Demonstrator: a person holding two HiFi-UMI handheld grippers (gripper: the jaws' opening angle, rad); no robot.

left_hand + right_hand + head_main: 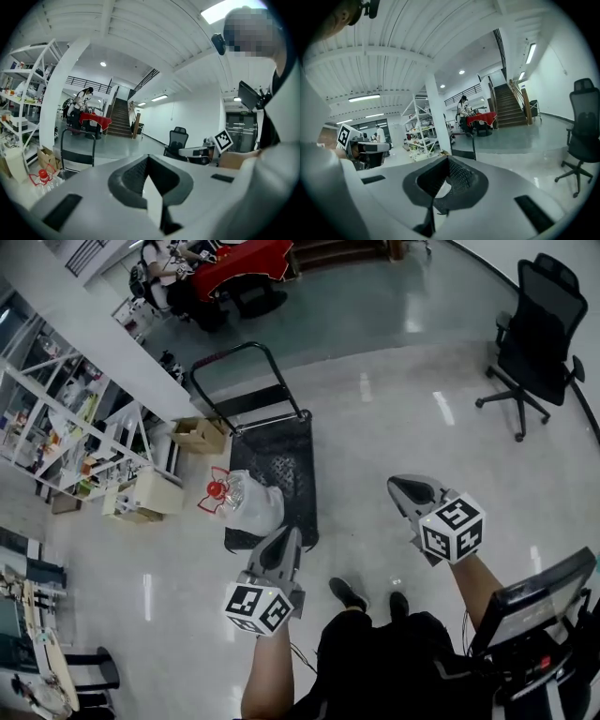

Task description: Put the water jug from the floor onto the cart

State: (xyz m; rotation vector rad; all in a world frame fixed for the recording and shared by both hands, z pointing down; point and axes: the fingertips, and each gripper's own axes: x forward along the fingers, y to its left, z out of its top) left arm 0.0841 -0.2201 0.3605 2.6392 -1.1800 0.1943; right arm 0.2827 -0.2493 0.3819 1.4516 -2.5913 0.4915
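Lying sideways, water jug pointing left

The floor is shiny. A cart, a chair and boxes stand on it. The jug lies beside the cart.

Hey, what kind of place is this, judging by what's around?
Probably a lab or workshop hall in an office-type building: white open shelving crowded with parts and boxes, a platform cart on a glossy floor, a black office chair, and a staircase behind.
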